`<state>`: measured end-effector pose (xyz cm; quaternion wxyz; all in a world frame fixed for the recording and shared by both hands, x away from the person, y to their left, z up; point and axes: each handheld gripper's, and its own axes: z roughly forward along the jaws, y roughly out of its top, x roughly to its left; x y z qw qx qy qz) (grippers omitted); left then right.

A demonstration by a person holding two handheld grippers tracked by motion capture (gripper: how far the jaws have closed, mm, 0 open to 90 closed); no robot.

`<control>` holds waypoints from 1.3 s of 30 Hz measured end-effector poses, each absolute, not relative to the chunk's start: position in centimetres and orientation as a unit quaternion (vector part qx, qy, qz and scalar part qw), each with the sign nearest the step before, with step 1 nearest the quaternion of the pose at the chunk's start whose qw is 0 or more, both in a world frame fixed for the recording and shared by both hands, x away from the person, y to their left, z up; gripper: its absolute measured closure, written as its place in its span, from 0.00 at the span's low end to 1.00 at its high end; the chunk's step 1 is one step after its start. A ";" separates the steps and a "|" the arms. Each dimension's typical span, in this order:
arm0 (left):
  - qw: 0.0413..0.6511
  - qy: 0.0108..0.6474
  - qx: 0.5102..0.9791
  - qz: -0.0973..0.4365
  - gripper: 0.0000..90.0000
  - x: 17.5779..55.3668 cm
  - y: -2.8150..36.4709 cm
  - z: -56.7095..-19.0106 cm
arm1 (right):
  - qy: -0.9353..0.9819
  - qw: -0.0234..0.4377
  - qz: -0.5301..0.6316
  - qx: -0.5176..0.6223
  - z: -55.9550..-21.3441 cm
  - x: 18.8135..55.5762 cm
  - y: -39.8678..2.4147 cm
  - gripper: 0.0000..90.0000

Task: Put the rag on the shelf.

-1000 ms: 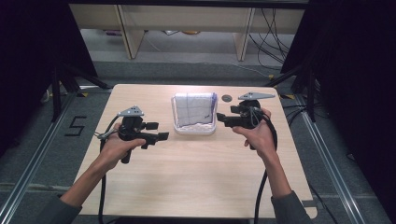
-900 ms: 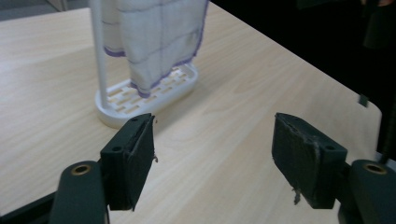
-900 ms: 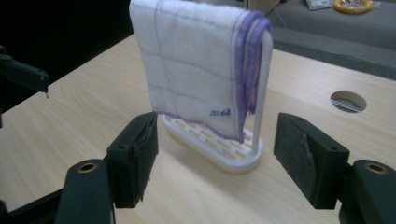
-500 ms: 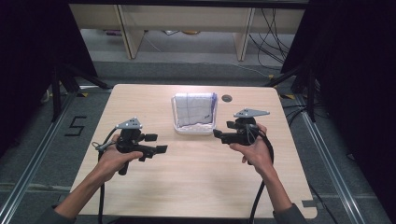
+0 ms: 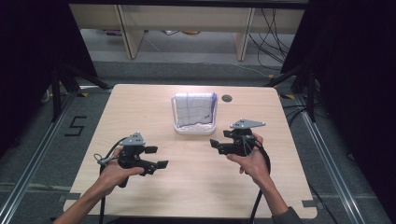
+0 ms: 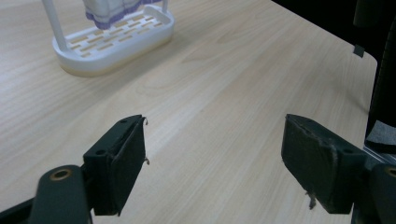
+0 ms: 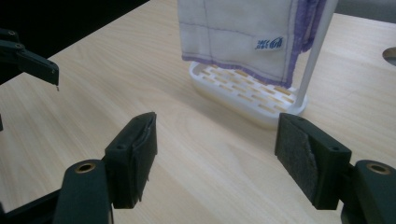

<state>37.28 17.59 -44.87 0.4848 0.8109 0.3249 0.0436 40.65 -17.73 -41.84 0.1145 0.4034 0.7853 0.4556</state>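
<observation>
The bench [image 5: 140,107] was a light wood top, with a small round hole [image 5: 227,98] near its far edge, to the right of the rack.

The white towel rack [image 5: 194,127] stood at the far middle of the bench, upright, on a slotted tray base [image 7: 243,95] with a thin post [image 7: 314,51] at each side. A white cloth with purple edging [image 5: 194,108] hung from it, its lower hem just above the slotted base; a small blue label [image 7: 269,43] sat on the cloth near one bottom corner.

Your left gripper [image 5: 156,157] was at the near left of the bench, well apart from the rack and pointing toward the middle. Its fingers [image 6: 119,163] stood released and wide, with bare wood between them and nothing grasped; they had just been opening further. In the left gripper view the rack base sat far off at upper left.

Your right gripper [image 5: 218,145] was at the near right, also pointing toward the middle and nearer to the rack than the left one, though not touching it. Its fingers [image 7: 133,158] were released too, holding nothing, with the rack and cloth ahead of them and to the right. One finger of the left gripper showed at the left edge of the right gripper view.
</observation>
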 end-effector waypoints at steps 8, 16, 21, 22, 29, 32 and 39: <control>0.480 0.318 0.817 0.041 0.22 36.0 17.6 -45.8 | 0.790 0.116 0.449 0.401 -43.0 39.1 -17.5 0.33; 0.477 0.322 0.817 0.041 0.20 35.2 17.7 -46.5 | 0.785 0.109 0.460 0.401 -44.4 37.2 -18.2 0.33; 0.466 0.320 0.824 0.045 0.19 34.2 17.8 -47.4 | 0.784 0.096 0.459 0.406 -45.4 36.3 -18.2 0.33; 0.466 0.320 0.824 0.045 0.19 34.2 17.8 -47.4 | 0.786 0.098 0.458 0.405 -45.7 36.2 -18.3 0.32; 0.459 0.320 0.828 0.043 0.19 33.0 17.9 -48.7 | 0.794 0.090 0.451 0.399 -46.6 35.2 -17.8 0.32; 0.467 0.322 0.823 0.040 0.19 32.7 17.8 -48.9 | 0.801 0.088 0.445 0.391 -46.9 34.8 -17.5 0.32; 0.464 0.318 0.825 0.048 0.19 31.5 17.9 -49.2 | 0.814 0.083 0.431 0.381 -47.5 33.1 -17.0 0.28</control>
